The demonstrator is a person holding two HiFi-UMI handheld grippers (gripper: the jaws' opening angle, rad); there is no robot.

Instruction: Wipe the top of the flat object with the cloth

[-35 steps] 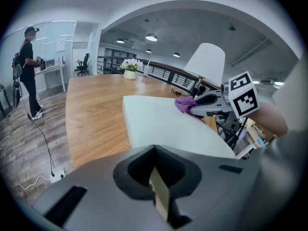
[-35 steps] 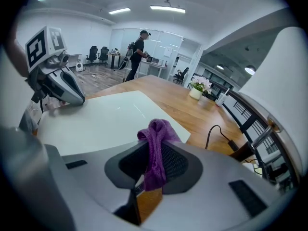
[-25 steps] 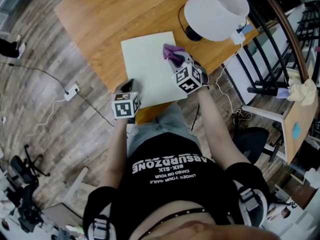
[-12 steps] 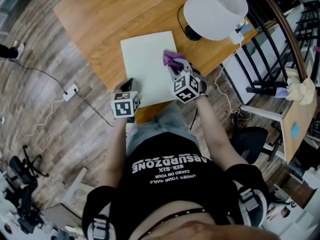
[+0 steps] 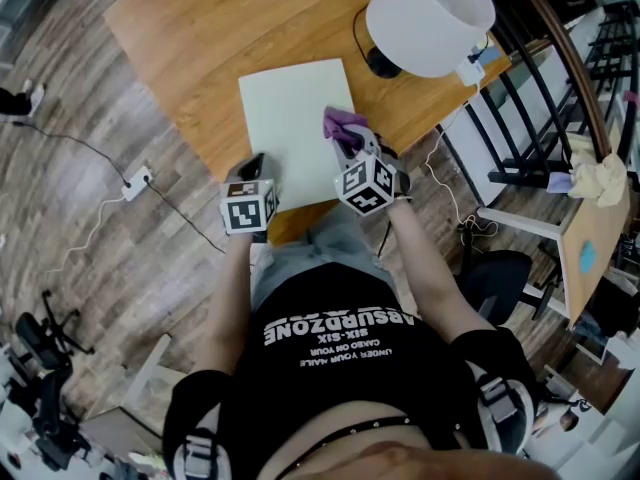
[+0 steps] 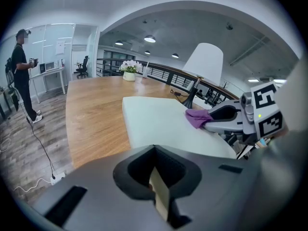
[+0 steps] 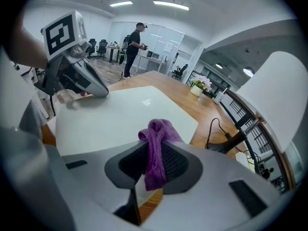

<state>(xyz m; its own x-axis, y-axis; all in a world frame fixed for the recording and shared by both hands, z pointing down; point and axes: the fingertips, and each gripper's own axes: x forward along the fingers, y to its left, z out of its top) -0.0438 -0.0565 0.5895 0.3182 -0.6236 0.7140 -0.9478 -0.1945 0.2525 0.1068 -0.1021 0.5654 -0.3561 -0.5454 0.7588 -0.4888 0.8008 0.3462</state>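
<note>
Sliding back toward me, the right gripper [image 5: 352,141] has pulled the purple cloth [image 5: 342,124] a little way down the flat object [image 5: 288,118] since a second ago. The left gripper [image 5: 253,166] has stayed put.

The right gripper's tongs are squeezed shut on the cloth, which bunches up between them and sticks out past the tips. The cloth touches the top of the flat object, near its edge, at about 4 o'clock from the middle in my head view.

The flat object is a pale sheet lying on the wooden table [image 5: 190,28], close to the table's near edge. The left gripper's tongs are closed on the sheet's near corner at 7 o'clock, and a pale sliver of it shows between them.

A white lamp [image 5: 432,18] stands on the table at 1 o'clock from the sheet, well apart from the cloth
</note>
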